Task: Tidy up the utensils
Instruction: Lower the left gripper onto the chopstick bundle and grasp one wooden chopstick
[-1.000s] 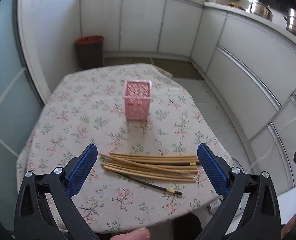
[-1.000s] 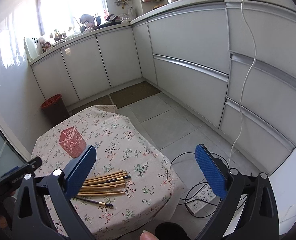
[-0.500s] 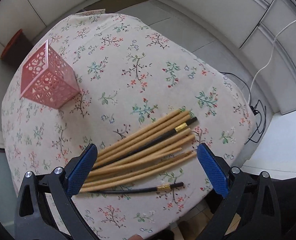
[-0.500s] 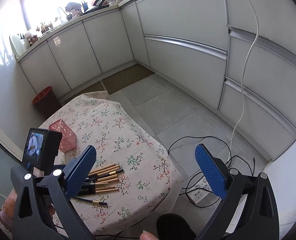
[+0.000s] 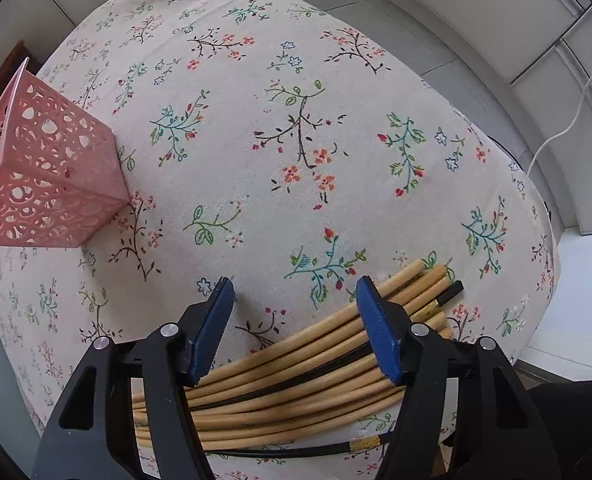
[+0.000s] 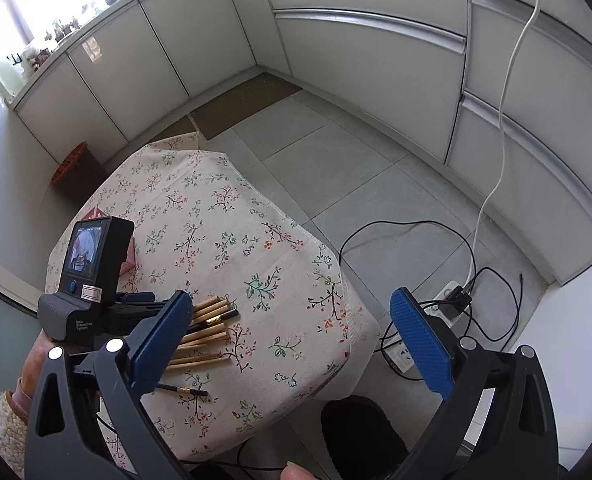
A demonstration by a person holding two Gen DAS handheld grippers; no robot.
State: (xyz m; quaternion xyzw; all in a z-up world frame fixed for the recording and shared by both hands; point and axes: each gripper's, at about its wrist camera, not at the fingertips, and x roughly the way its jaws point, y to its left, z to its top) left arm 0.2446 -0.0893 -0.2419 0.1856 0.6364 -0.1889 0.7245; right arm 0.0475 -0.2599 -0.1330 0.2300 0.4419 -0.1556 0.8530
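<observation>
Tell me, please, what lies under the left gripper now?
Under the left gripper, a bundle of chopsticks lies on the floral tablecloth. The gripper's body covers their left ends.

Tan chopsticks (image 5: 296, 376) are bundled flat, lower centre; one black chopstick (image 5: 296, 451) apart below; pink lattice holder (image 5: 44, 176) upright, left edge.

Pink holder (image 5: 44, 172), tan chopsticks (image 5: 296, 376), floral tablecloth (image 5: 296, 128).
</observation>
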